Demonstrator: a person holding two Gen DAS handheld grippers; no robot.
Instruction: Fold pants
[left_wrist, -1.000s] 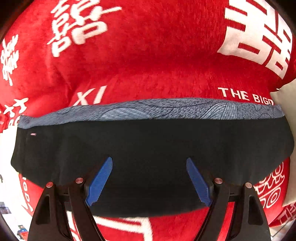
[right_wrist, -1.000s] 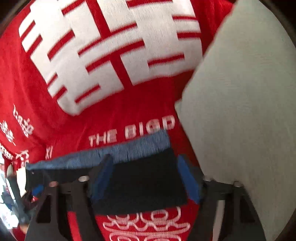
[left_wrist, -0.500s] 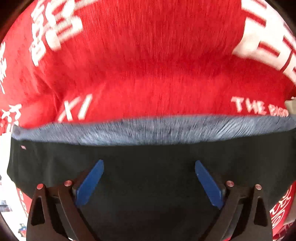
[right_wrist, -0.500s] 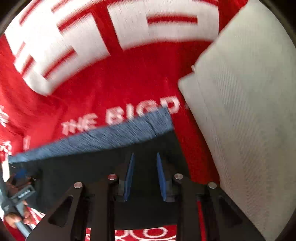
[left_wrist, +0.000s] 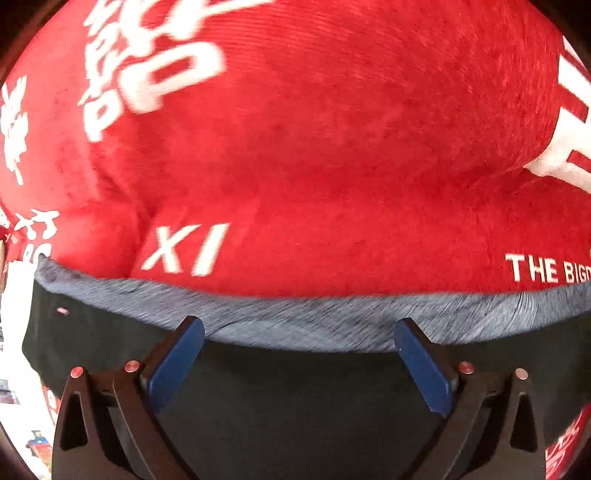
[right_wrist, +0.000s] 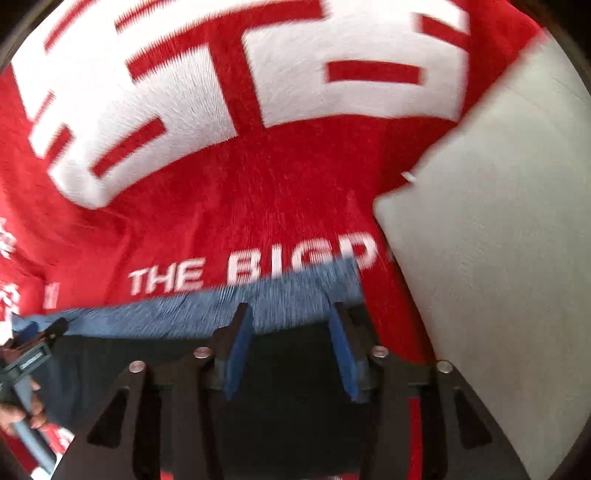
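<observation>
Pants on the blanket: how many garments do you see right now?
1: the black pants with grey waistband lying on the red blanket; other garments may sit outside both views.

pants: folded, flat on red blanket

black pants (left_wrist: 303, 398) lie spread flat as a wide horizontal band on a red blanket (left_wrist: 332, 166) with white print. far edge shows a grey-blue patterned strip (left_wrist: 295, 325) running the full width, looks like inner fabric or waistband, can't tell which. small pale tag (left_wrist: 62, 311) near the left end. right end stops just short of a white pillow (right_wrist: 498, 258). edges blurred.
</observation>
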